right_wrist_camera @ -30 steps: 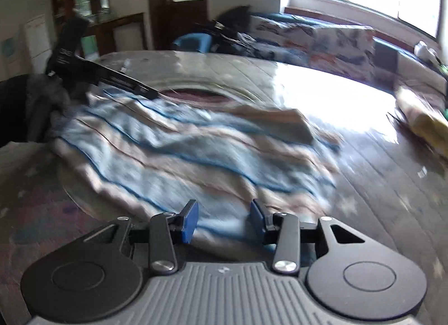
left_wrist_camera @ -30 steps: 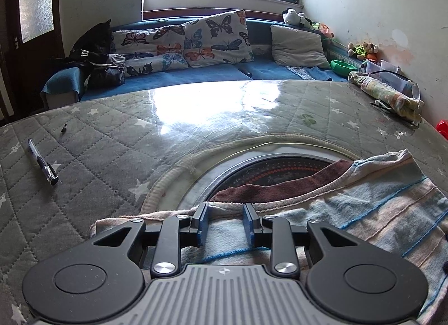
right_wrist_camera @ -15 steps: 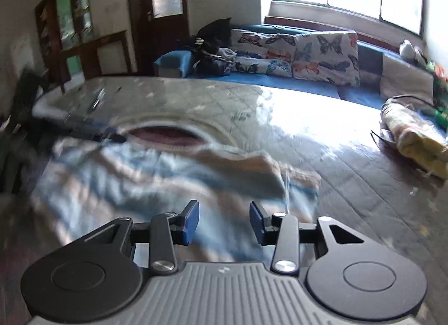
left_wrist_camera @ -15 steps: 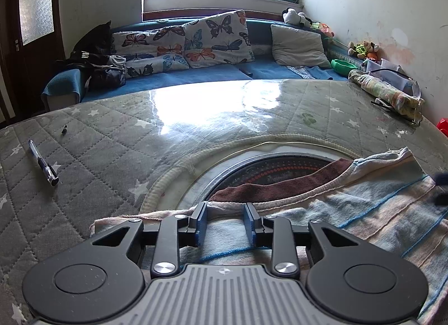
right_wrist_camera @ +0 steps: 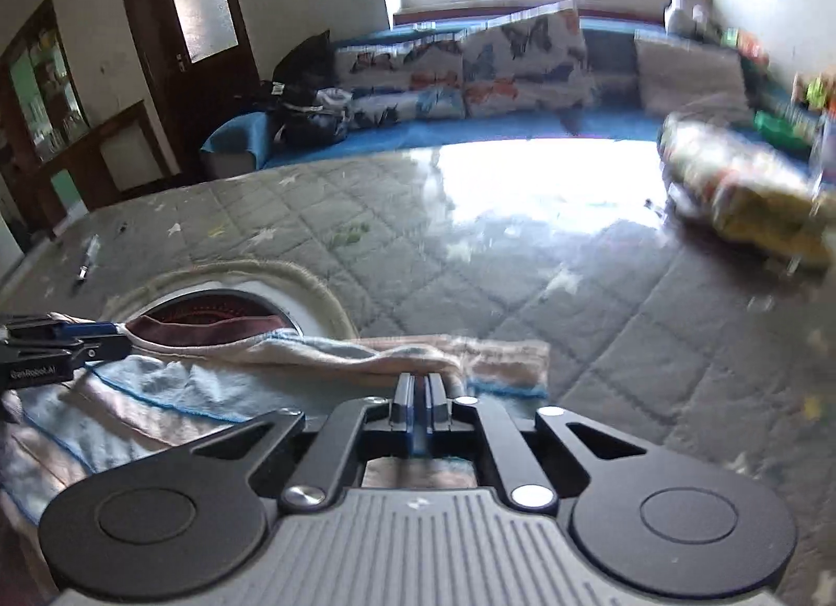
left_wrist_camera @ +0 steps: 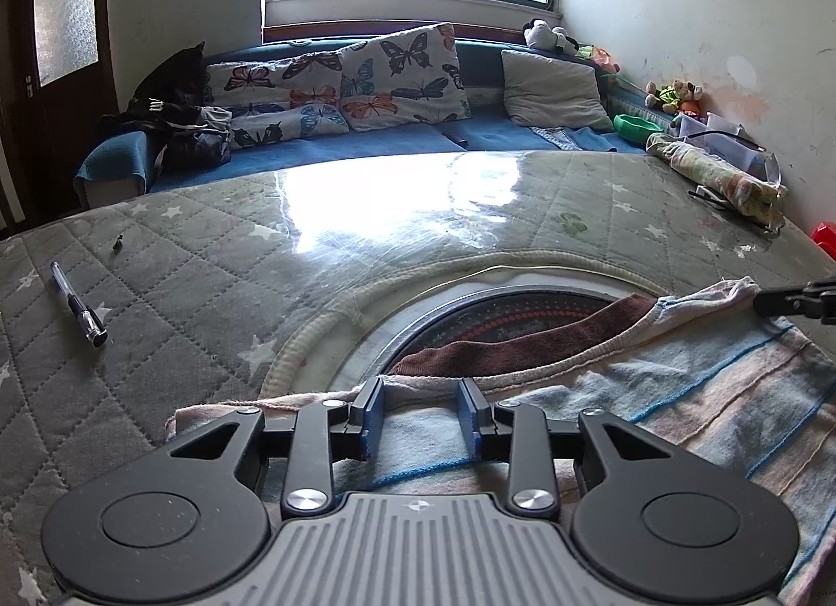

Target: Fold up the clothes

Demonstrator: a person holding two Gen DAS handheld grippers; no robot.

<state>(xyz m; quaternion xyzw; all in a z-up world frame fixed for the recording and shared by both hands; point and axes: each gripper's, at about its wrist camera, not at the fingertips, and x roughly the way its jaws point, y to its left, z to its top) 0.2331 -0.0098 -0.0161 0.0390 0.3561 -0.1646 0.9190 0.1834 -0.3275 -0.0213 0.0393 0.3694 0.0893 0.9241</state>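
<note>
Garment: striped shirt (left_wrist_camera: 695,397) spread on quilted table cover (left_wrist_camera: 209,261), collar edge raised, lower part out of frame.
Left gripper (left_wrist_camera: 420,415): fingers apart, straddling near collar hem, not clamped.
Right gripper (right_wrist_camera: 420,394): fingers pinched together on shirt's far edge.
Progress: no finished fold visible; stage undetermined.

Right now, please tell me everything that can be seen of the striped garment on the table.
The striped garment is soft, worn-looking knit cloth in pale blue, pink and cream bands with thin blue lines. Its neck opening shows a dark brown inner side. It lies mostly flat, slightly wrinkled, on the quilted star-pattern table cover, partly over a round opening in it. The right gripper has its jaws shut on the garment's edge; the left gripper hovers at the other edge, jaws apart.
</note>
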